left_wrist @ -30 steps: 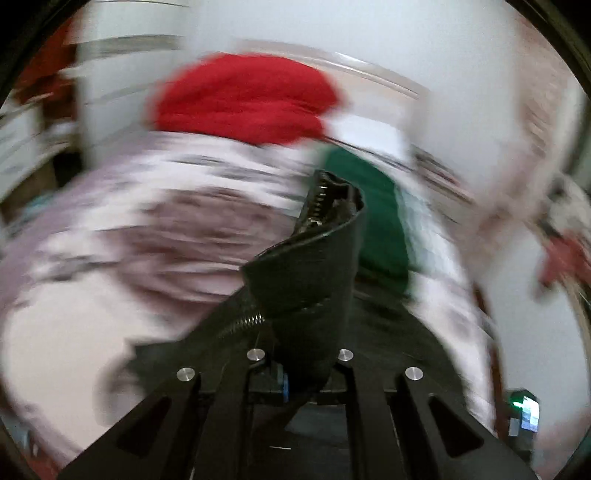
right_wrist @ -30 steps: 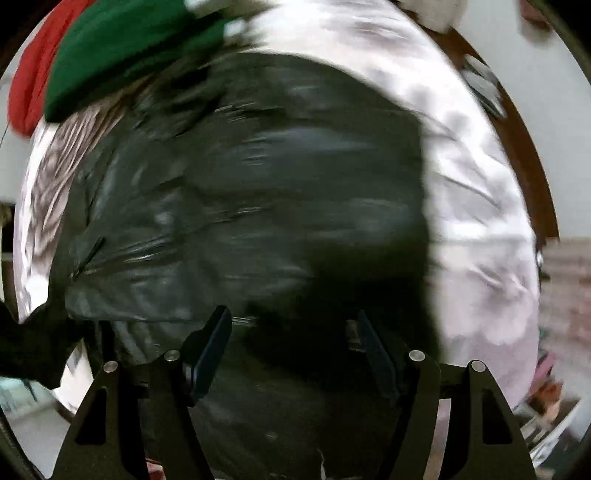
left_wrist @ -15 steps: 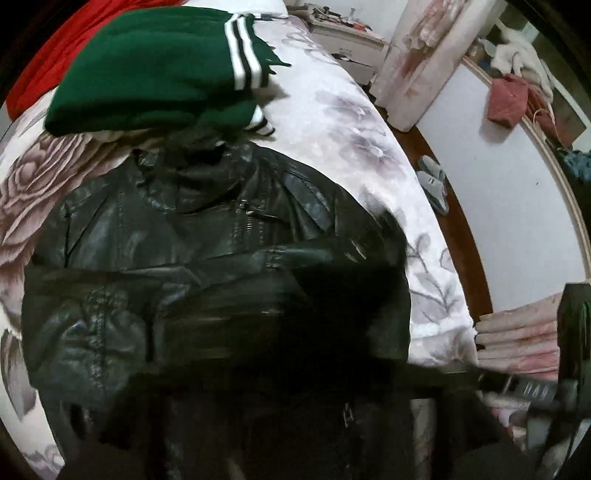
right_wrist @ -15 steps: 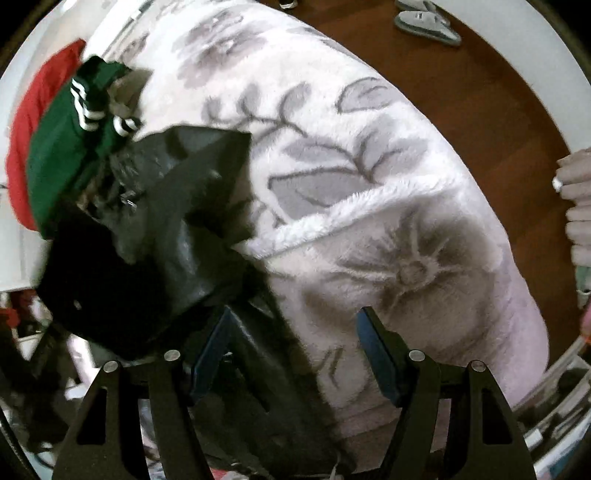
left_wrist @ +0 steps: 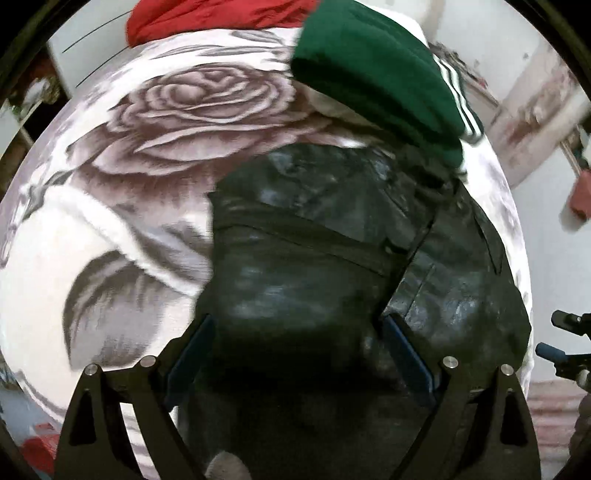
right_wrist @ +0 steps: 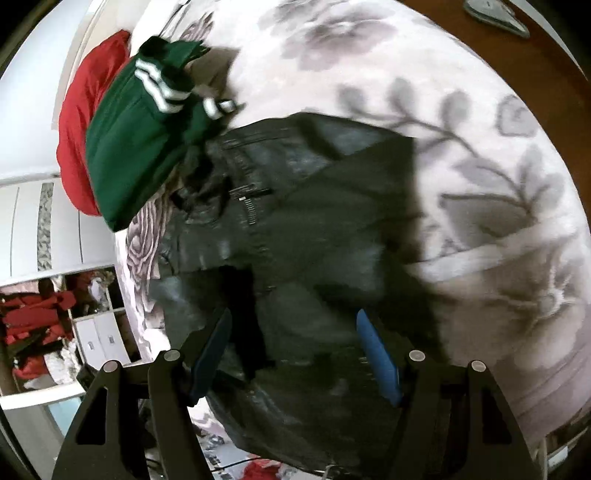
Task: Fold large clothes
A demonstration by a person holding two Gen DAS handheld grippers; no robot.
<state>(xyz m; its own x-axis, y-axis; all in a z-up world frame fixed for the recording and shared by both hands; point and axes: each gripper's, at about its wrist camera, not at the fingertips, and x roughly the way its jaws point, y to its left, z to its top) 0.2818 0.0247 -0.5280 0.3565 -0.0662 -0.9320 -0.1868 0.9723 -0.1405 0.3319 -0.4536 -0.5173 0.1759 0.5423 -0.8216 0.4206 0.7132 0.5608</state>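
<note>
A black leather jacket (left_wrist: 332, 236) lies on a bed with a floral blanket (left_wrist: 122, 206), its sides folded over its middle. It also shows in the right wrist view (right_wrist: 303, 229), zips visible. My left gripper (left_wrist: 295, 350) is open and empty, hovering over the jacket's near part. My right gripper (right_wrist: 295, 354) is open and empty above the jacket's near edge. The right gripper's tip shows at the right edge of the left wrist view (left_wrist: 565, 347).
A folded green garment with white stripes (left_wrist: 376, 70) lies on the bed just beyond the jacket's collar, also in the right wrist view (right_wrist: 140, 140). A red garment (left_wrist: 221, 14) lies behind it. The blanket (right_wrist: 480, 184) reaches to a wooden floor (right_wrist: 535, 55). Shelves with red clothes (right_wrist: 40, 317) stand at left.
A second ago my left gripper was shut on a zipped jacket edge; it has let go and opened. The jacket's side now lies folded over. Both grippers hover over the jacket.
</note>
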